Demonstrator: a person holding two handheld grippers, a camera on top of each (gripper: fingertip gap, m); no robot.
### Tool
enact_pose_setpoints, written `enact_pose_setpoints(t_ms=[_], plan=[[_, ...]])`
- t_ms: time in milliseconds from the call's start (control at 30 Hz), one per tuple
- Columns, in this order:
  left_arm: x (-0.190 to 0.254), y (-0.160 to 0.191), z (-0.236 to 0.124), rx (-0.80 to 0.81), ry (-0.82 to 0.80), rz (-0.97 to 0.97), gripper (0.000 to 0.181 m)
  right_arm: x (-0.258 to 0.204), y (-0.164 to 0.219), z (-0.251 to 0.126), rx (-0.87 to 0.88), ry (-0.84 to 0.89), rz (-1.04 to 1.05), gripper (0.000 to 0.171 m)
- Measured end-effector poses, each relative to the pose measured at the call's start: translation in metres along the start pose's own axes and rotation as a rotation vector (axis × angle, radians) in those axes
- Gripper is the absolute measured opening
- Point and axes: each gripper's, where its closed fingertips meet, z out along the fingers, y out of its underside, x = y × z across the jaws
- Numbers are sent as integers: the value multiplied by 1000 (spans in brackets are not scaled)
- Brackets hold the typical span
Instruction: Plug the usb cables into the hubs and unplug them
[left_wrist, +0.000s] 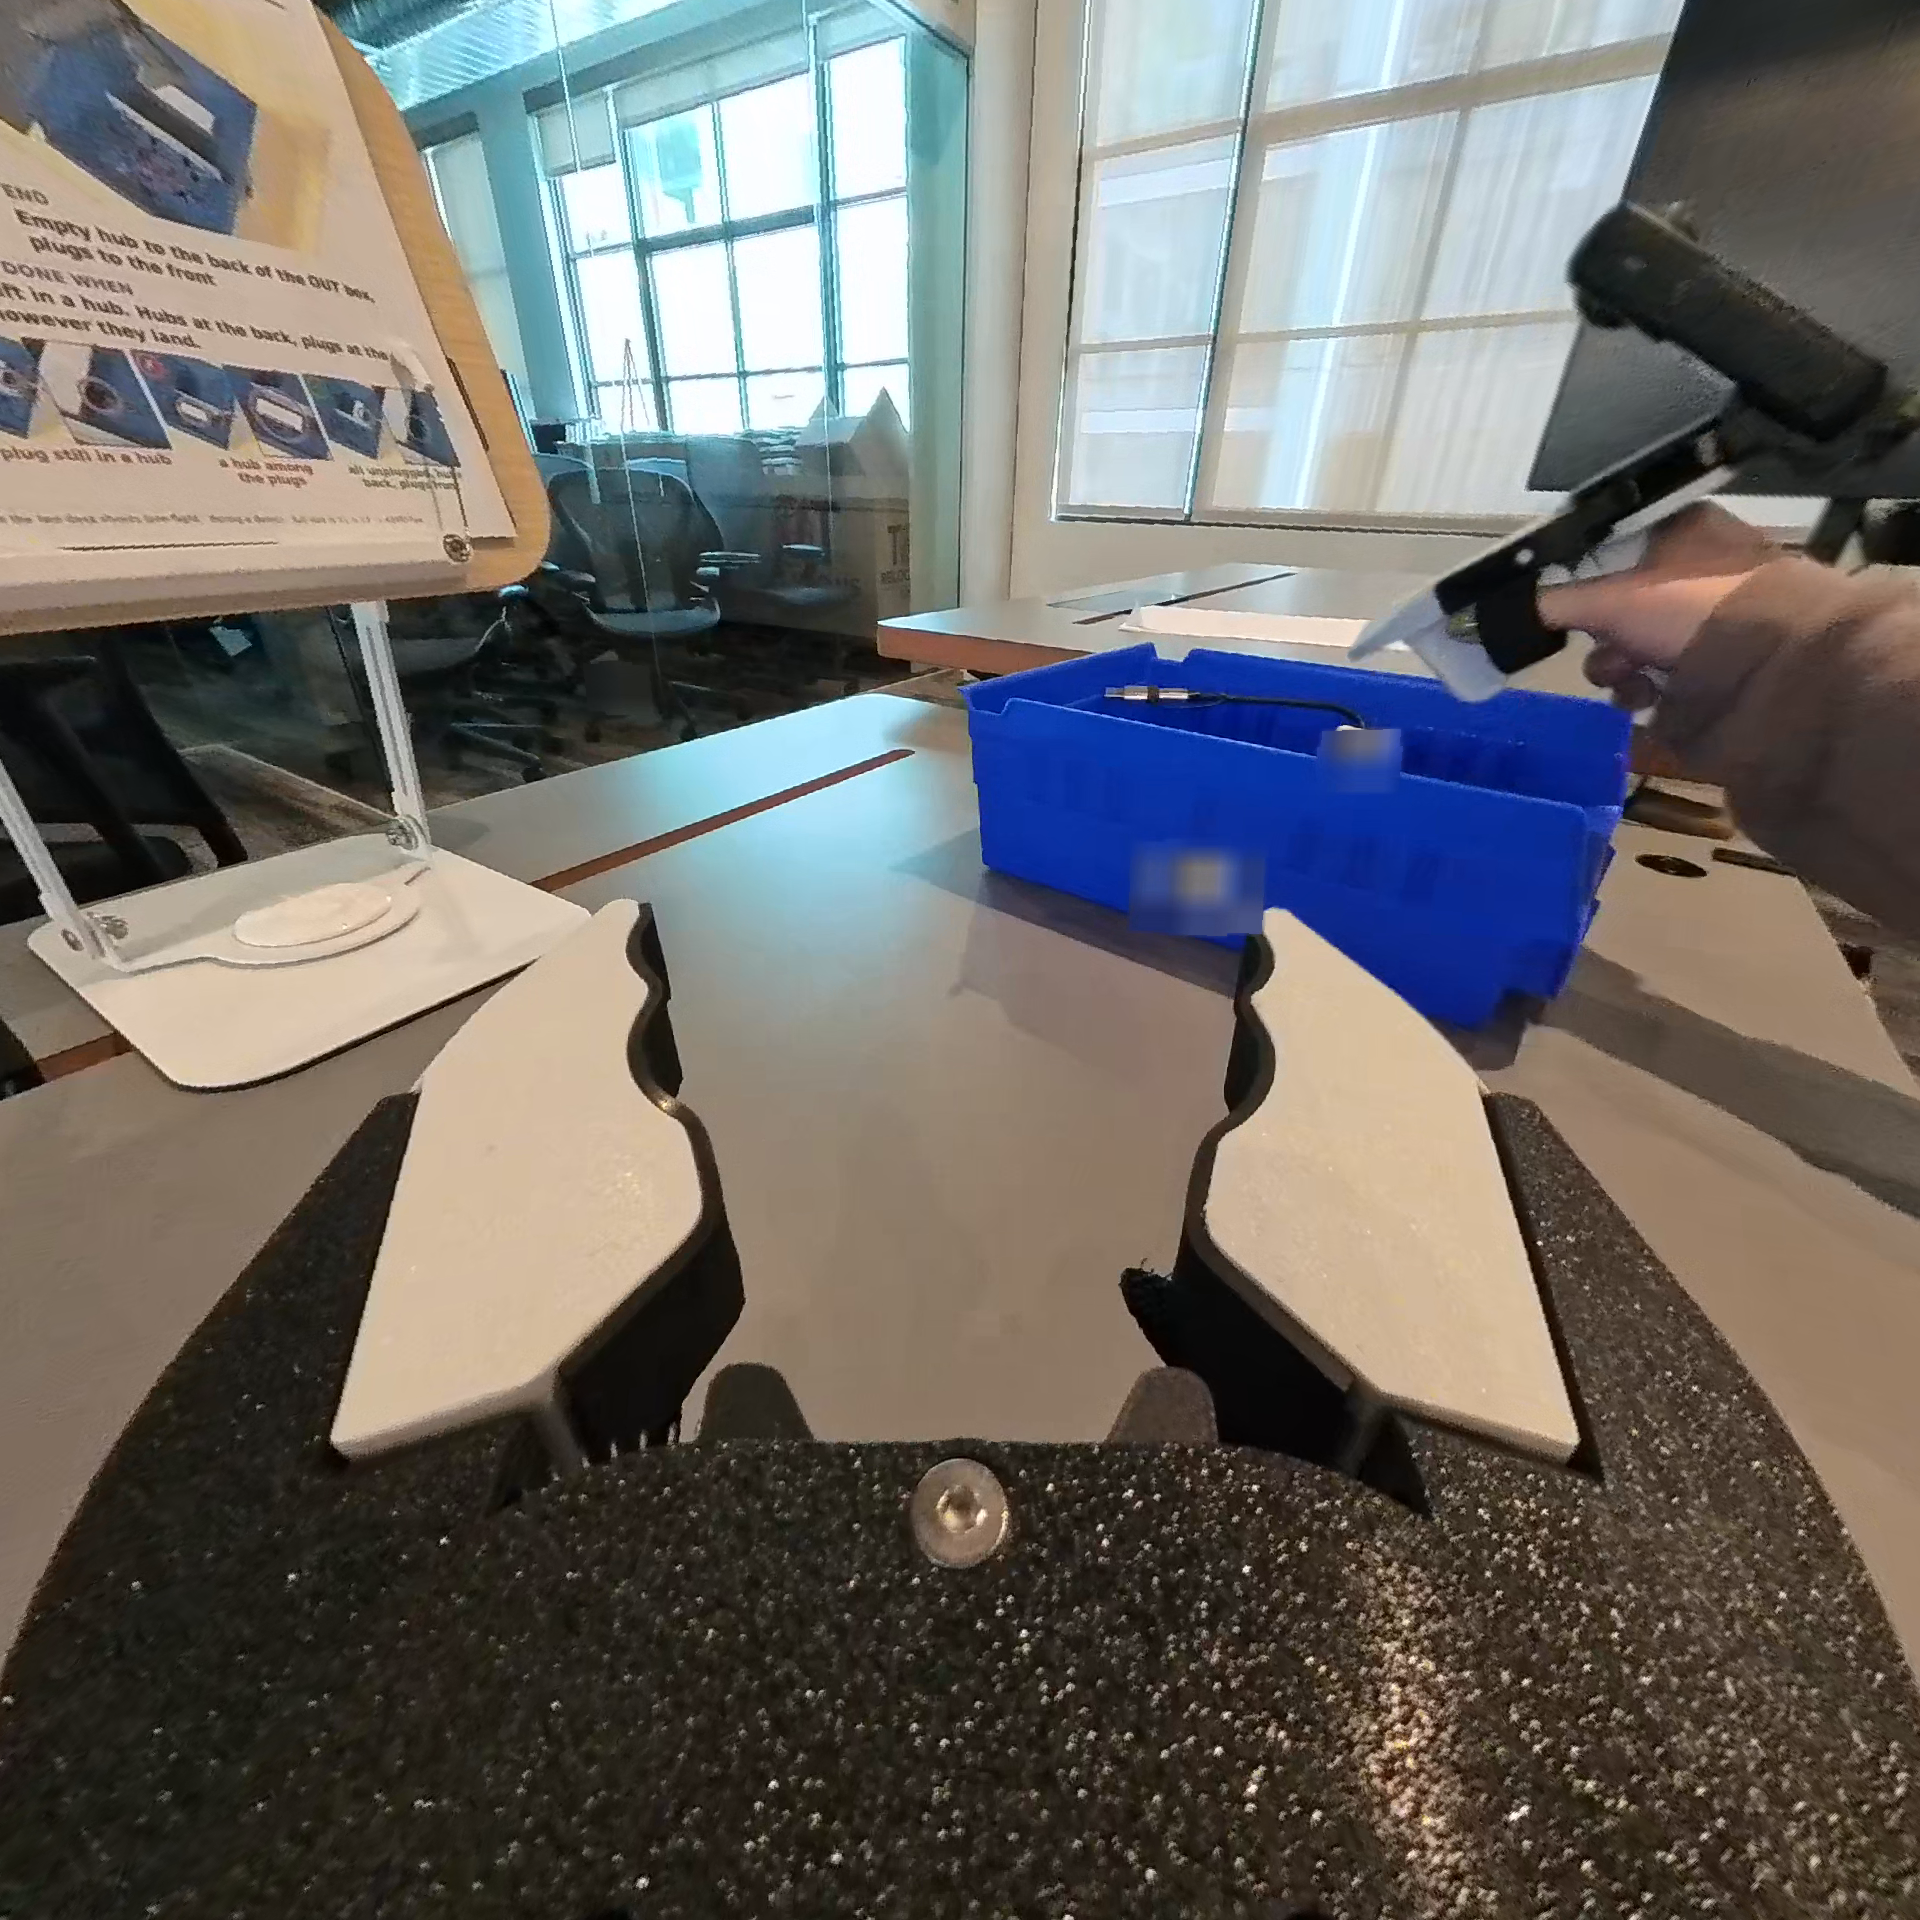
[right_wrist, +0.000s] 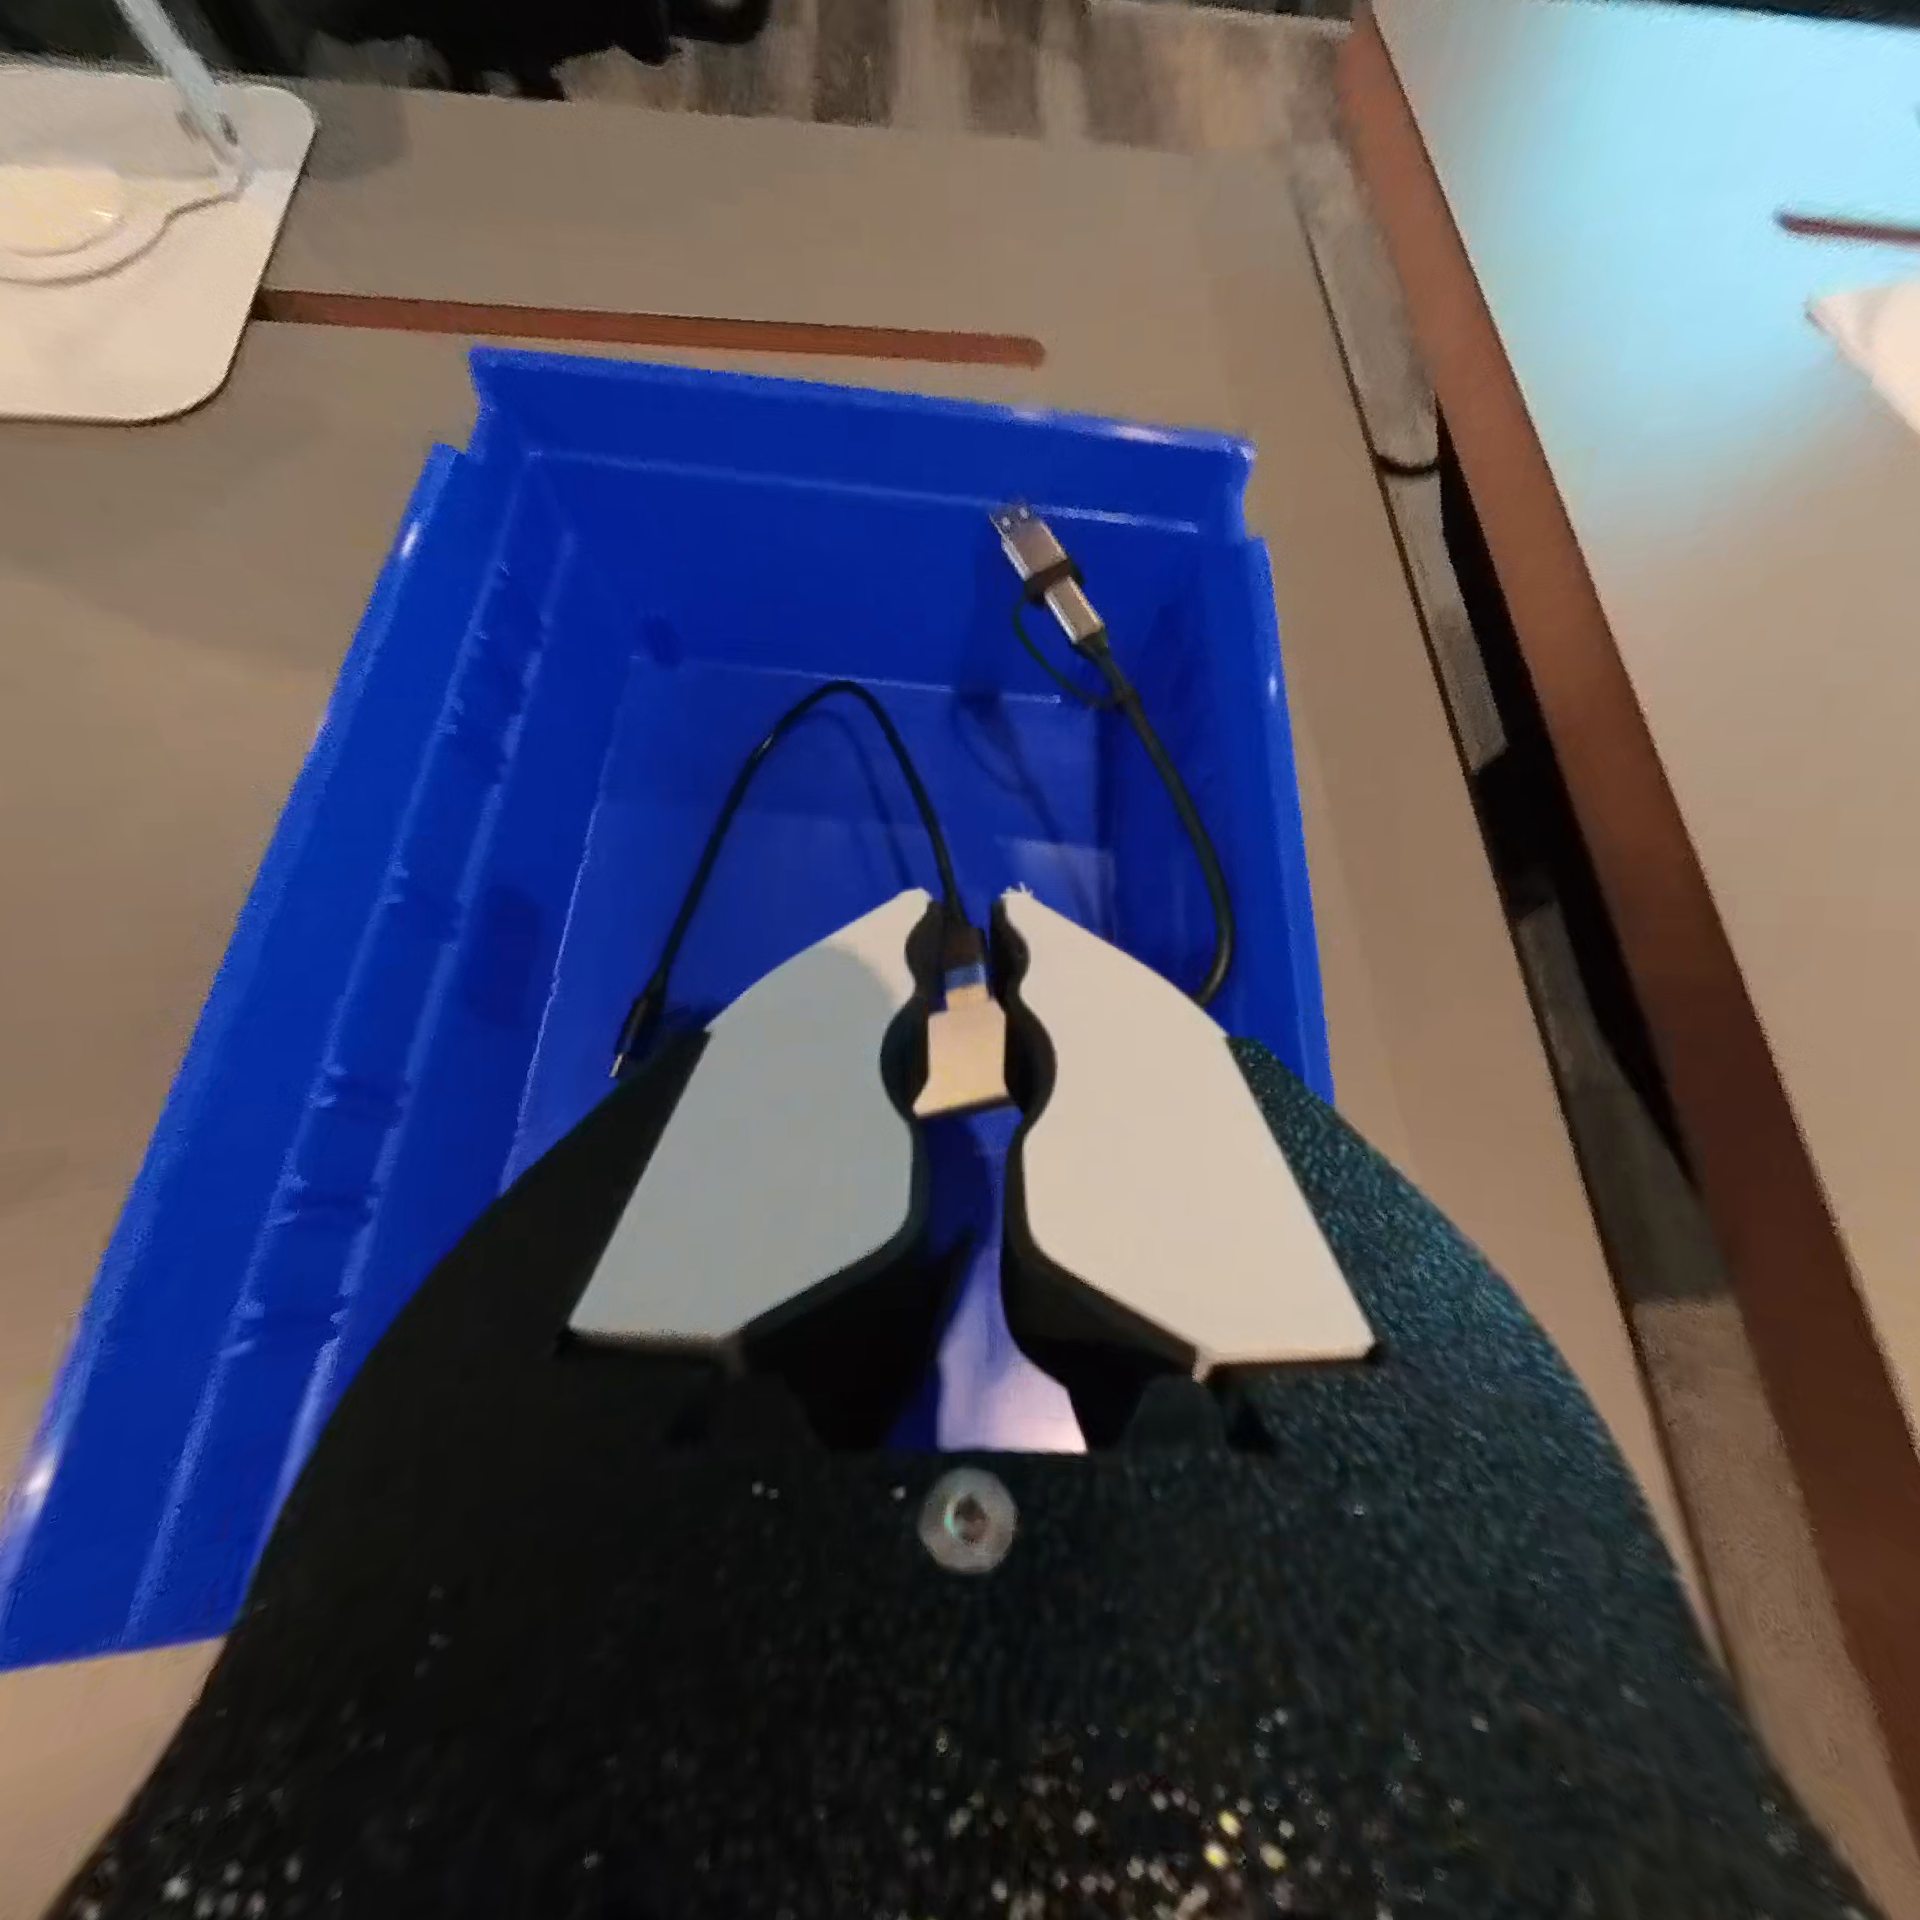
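A blue bin (right_wrist: 436, 935) stands on the grey table. My right gripper (right_wrist: 961, 914) is above it, shut on the silver USB plug (right_wrist: 961, 1055) of a black cable (right_wrist: 831, 707) that loops down into the bin. A second black cable (right_wrist: 1184, 810) lies along the bin's right side, its silver plug (right_wrist: 1044, 571) leaning on the far wall. No hub shows clearly. My left gripper (left_wrist: 951, 925) is open and empty over bare table (left_wrist: 935, 1143), to the left of the bin (left_wrist: 1288, 831). The left wrist view shows the right gripper (left_wrist: 1423, 644) in a hand above the bin.
A document stand with a white base (left_wrist: 312, 966) and a printed sheet (left_wrist: 208, 260) is at the left; its base also shows in the right wrist view (right_wrist: 114, 260). A dark screen (left_wrist: 1766, 208) is at the right. A second desk (right_wrist: 1662, 364) lies beyond the table's brown edge. Some 40 cm of space lies between my two pairs of fingers.
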Motion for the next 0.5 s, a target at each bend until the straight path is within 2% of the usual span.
enact_pose_setpoints(t_ms=[67,167,233,367,500], plan=[[0,0,0,3,3,-3,103,3,-8,15,-21,12,-110,2],[3,3,1,-7,12,0,102,19,-27,44,-65,144,-289,0],[4,5,2,-20,18,13,102,30,-39,63,-93,204,-337,0],[5,6,2,-22,21,23,102,47,-28,99,-288,231,-291,0],[2,5,1,-15,21,-4,102,49,-4,114,-450,200,-211,0]])
